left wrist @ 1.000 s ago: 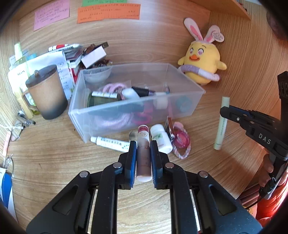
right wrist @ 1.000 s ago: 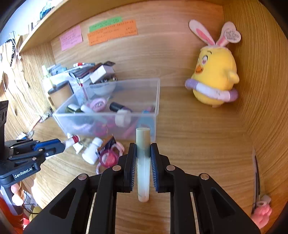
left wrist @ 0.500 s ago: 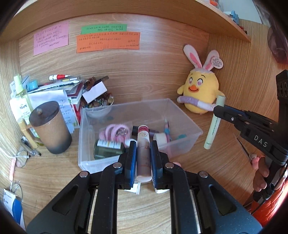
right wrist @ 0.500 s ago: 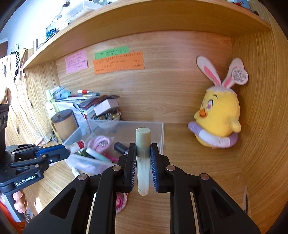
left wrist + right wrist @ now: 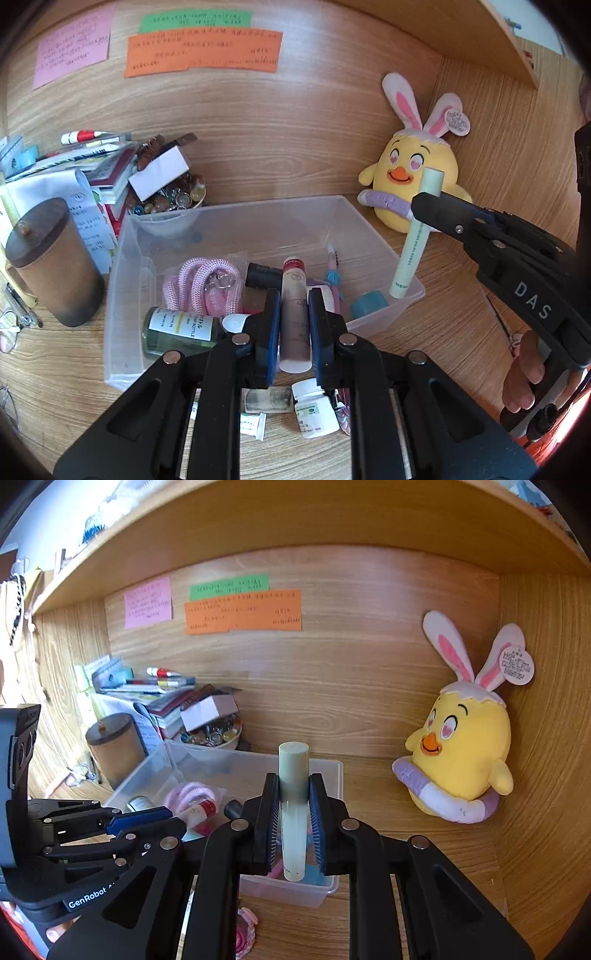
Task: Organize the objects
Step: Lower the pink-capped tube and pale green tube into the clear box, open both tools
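Note:
My left gripper (image 5: 291,295) is shut on a brown tube with a red cap (image 5: 293,291) and holds it above the near side of the clear plastic bin (image 5: 122,266). My right gripper (image 5: 293,786) is shut on a pale green tube (image 5: 293,805) and holds it over the bin's right end (image 5: 332,771). The right gripper also shows in the left wrist view (image 5: 428,206), with the green tube (image 5: 417,236) tilted over the bin's right wall. The bin holds a pink cord (image 5: 207,284), a green bottle (image 5: 181,330) and other small items.
A yellow plush chick (image 5: 410,184) sits at the back right. A brown lidded cup (image 5: 51,262) stands left of the bin, with a stack of books and a bowl of beads (image 5: 166,199) behind. A white pill bottle (image 5: 314,410) and small items lie in front of the bin.
Both grippers have risen from the desk and moved forward over the bin, each still holding its tube. The loose items near the bin's front now lie under the left gripper.

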`<action>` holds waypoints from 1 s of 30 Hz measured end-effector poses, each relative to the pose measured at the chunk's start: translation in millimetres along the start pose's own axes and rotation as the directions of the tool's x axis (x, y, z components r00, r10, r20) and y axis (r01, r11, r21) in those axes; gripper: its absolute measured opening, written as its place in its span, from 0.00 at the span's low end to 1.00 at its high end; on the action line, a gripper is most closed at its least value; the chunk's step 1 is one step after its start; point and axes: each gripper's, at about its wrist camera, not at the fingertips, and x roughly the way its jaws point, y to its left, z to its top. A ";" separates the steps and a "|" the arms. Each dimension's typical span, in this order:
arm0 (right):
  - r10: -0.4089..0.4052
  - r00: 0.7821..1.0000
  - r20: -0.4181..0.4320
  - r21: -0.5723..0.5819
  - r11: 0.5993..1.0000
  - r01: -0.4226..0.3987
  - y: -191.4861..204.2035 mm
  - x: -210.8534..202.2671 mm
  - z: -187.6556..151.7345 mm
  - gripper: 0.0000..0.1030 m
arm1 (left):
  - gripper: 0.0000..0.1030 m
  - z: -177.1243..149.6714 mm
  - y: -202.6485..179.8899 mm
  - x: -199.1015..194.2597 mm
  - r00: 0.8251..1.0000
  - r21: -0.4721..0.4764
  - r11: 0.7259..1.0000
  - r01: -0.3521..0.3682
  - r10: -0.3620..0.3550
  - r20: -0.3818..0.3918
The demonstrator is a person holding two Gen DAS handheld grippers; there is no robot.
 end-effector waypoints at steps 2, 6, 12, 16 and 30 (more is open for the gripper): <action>-0.003 1.000 -0.022 -0.003 1.000 0.003 -0.4 10.4 -1.2 0.14 | 0.14 0.4 0.8 7.3 1.000 -0.001 1.000 0.002 -0.002 -0.017; -0.007 0.997 -0.072 -0.020 1.000 0.005 1.2 29.9 -5.1 0.14 | 0.14 0.2 1.0 18.9 0.999 0.004 1.000 -0.004 0.004 -0.041; -0.001 0.990 -0.139 -0.057 0.998 -0.007 9.1 50.8 -12.1 0.14 | 0.14 -1.4 -1.3 31.9 0.998 0.020 1.000 -0.010 0.012 -0.069; 0.016 0.985 -0.170 -0.069 0.997 -0.028 15.1 58.1 -17.3 0.14 | 0.14 -2.0 -1.5 30.1 0.998 0.028 0.999 -0.033 0.035 -0.058; 0.044 0.992 -0.116 -0.068 0.996 -0.052 13.7 19.6 -16.7 0.49 | 0.62 -1.6 3.7 -23.4 0.992 0.035 0.994 -0.103 0.100 0.076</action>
